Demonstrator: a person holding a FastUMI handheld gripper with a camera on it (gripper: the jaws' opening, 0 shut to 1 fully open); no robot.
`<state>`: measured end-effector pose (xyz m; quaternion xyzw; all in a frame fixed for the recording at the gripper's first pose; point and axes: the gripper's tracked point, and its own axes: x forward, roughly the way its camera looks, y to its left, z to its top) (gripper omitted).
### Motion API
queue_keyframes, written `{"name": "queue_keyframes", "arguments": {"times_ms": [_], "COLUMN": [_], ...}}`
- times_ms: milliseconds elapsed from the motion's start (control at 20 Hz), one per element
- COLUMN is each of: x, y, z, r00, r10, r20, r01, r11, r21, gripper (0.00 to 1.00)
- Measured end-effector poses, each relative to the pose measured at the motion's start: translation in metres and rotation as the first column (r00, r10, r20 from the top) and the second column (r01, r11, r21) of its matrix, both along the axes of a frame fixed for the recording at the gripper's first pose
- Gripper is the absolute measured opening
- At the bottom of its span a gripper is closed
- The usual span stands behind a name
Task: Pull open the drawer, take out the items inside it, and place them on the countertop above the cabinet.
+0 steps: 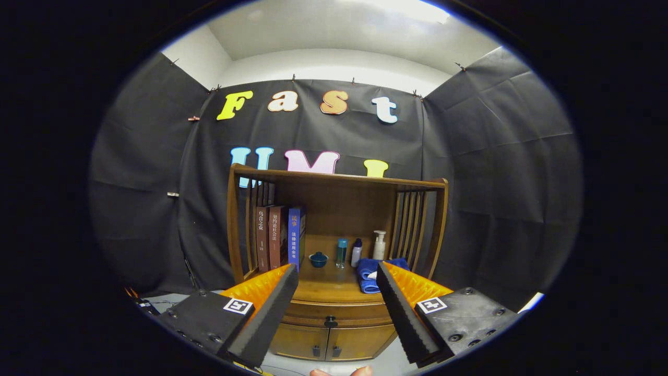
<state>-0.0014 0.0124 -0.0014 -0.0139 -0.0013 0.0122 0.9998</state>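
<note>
A wooden cabinet [334, 230] stands against the black cloth wall, some way beyond my fingers. Its drawer [334, 316] is closed, with a small dark knob [331, 321] at its middle, seen between my two fingers. The countertop [326, 284] above the drawer lies under an open shelf frame. My gripper [336, 271] is open, fingers wide apart and holding nothing, well short of the cabinet. What the drawer holds is hidden.
On the countertop stand three books [279, 237] at the left, a small blue bowl [318, 259], two small bottles [348, 253], a pump bottle [379, 245] and a folded blue towel [371, 277]. Two cabinet doors [329, 342] sit below the drawer. A fingertip [342, 372] shows underneath.
</note>
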Motion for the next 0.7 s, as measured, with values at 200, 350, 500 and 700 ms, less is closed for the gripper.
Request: {"name": "queue_keyframes", "arguments": {"times_ms": [200,350,500,700], "x": [0.011,0.033,0.061,0.098], "y": [0.002,0.005,0.008,0.008], "z": [-0.006,-0.017,-0.039,-0.085], "r00": [1.000,1.000,0.999,1.000], "r10": [0.006,0.014,0.029,0.015], "r20": [0.005,0.019,0.023,0.022], "r01": [-0.006,-0.014,-0.029,-0.015], "r11": [1.000,1.000,1.000,1.000], "r21": [0.010,0.007,-0.006,-0.005], "gripper": [0.98,0.98,0.98,0.98]}}
